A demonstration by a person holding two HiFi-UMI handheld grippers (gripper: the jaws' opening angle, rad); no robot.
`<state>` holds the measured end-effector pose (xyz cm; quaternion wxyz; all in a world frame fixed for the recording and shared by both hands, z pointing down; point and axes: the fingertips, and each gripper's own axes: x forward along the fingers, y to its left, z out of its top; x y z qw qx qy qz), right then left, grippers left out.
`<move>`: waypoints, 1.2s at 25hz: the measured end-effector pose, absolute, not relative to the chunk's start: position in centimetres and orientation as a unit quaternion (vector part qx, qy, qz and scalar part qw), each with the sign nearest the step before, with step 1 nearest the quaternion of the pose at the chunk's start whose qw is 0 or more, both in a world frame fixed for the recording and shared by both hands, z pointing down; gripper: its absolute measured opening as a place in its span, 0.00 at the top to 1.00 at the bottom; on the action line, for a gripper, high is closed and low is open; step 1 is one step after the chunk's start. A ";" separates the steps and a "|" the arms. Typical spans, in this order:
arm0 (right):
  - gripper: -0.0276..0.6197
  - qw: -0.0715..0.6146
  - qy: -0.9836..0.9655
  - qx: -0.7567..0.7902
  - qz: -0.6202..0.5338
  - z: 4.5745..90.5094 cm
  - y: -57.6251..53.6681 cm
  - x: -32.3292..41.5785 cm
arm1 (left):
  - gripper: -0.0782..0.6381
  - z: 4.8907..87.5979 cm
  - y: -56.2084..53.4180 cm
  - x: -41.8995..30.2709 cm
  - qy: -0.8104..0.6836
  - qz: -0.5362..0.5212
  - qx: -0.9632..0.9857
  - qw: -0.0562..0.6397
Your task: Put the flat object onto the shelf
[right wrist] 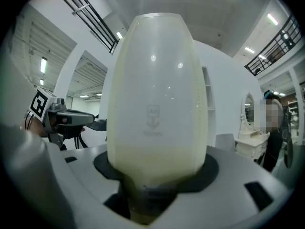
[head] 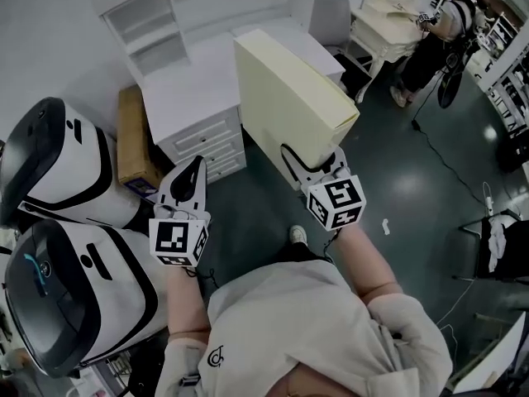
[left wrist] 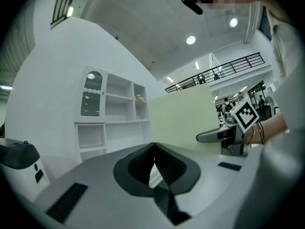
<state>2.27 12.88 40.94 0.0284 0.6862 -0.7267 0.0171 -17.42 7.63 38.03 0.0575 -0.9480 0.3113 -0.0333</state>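
Flat object (head: 289, 106): a pale cream, slim rectangular case, held off the ground on edge, tilted, its broad face toward the left in the head view. Lower end sits in the right gripper (head: 314, 168). In the right gripper view the case (right wrist: 157, 104) fills the centre of the frame and rises straight out of the jaws; the right gripper (right wrist: 152, 194) is clamped on its bottom edge, jaws partly spread to the case's thickness. A small printed mark shows on the case face, too faint to read.

Left gripper (head: 192, 172): held lower and to the left, apart from the case, pointing toward the desk (head: 198, 98). Left gripper view: jaw tips (left wrist: 153, 147) meet, only a thin sliver of light between them, nothing held. Same view shows the case (left wrist: 183, 120) just to the right, with the right gripper (left wrist: 219, 136) on it.

Shelf unit (head: 149, 23): white, open compartments, standing at the back of the white desk, well apart from the case. In the left gripper view its shelves (left wrist: 112, 113) stand left of the case.

Surroundings: cardboard box (head: 132, 139) beside the desk drawers; two white-and-black machines (head: 58, 164) at the left; dark floor (head: 413, 188); a person (head: 438, 31) at upper right.
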 end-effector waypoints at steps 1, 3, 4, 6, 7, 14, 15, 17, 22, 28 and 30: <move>0.54 0.028 -0.732 0.681 0.019 40.9 11.9 3.6 | 0.87 37.9 6.9 -16.2 0.318 -0.034 -0.946 0.058; 0.54 0.029 -0.741 0.671 0.021 40.8 10.0 6.3 | 0.87 37.5 5.4 -13.7 0.331 -0.032 -0.941 0.056; 0.54 0.030 -0.744 0.667 0.020 40.8 9.1 7.7 | 0.87 37.5 4.7 -12.4 0.337 -0.032 -0.939 0.055; 0.54 0.031 -0.748 0.662 0.019 40.7 7.5 10.6 | 0.87 37.6 3.2 -9.7 0.346 -0.032 -0.936 0.052; 0.54 0.030 -0.750 0.660 0.019 40.6 6.7 12.0 | 0.87 37.6 2.5 -8.3 0.349 -0.033 -0.935 0.050; 0.54 0.034 -0.766 0.641 0.016 40.1 1.0 20.2 | 0.87 37.3 -1.4 -0.2 0.372 -0.041 -0.925 0.069; 0.54 0.037 -0.769 0.638 0.015 40.1 0.3 21.0 | 0.87 37.3 -1.7 0.5 0.375 -0.044 -0.923 0.072; 0.54 0.043 -0.773 0.633 0.011 39.8 -1.4 22.1 | 0.87 37.3 -2.6 1.6 0.379 -0.050 -0.921 0.077; 0.53 0.051 -0.779 0.625 -0.005 38.7 -5.4 23.4 | 0.87 37.3 -5.9 2.7 0.391 -0.046 -0.917 0.068; 0.53 0.058 -0.773 0.631 -0.030 36.6 -11.1 23.7 | 0.87 36.2 -11.0 3.3 0.388 -0.028 -0.918 0.074; 0.53 0.066 -0.769 0.634 -0.043 35.5 -13.3 23.8 | 0.87 35.4 -13.0 3.2 0.388 -0.019 -0.918 0.079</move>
